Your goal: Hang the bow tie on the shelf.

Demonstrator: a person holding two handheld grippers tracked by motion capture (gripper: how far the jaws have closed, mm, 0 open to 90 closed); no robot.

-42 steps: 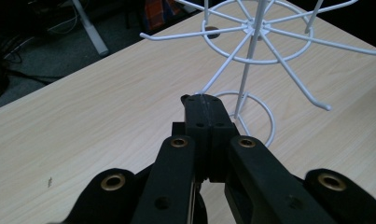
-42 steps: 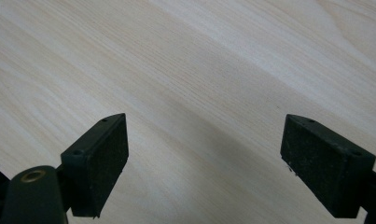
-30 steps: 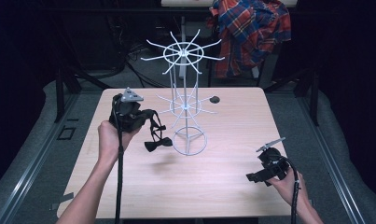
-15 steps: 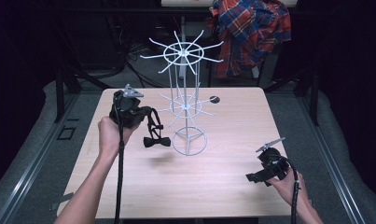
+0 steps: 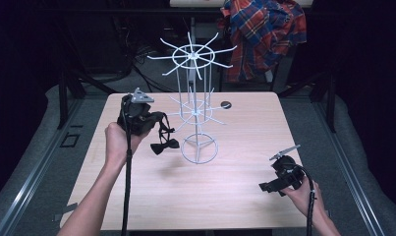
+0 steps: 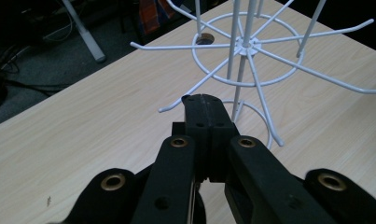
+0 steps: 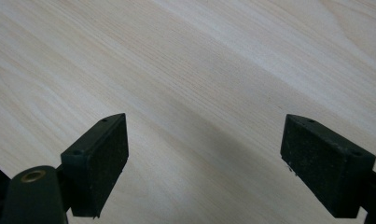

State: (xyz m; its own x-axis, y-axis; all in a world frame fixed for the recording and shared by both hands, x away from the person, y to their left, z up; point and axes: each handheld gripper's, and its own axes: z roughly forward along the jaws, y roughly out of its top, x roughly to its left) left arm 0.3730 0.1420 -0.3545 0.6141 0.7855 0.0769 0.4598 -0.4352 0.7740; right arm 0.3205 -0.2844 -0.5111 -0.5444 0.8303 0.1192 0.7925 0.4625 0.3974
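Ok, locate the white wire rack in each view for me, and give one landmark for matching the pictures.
High view: the white wire rack stands at the table's centre, beside the left gripper.
Left gripper view: its lower spoked tier and base ring sit top right, just beyond the shut jaws.
Right gripper view: not in it.
Shared landmark: the pale wooden table.

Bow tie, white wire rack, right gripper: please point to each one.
bow tie (image 5: 164, 145): high view, on its knot.
white wire rack (image 5: 199, 149): high view, on its base ring.
right gripper (image 7: 204, 161): right gripper view, midway between fingertips.
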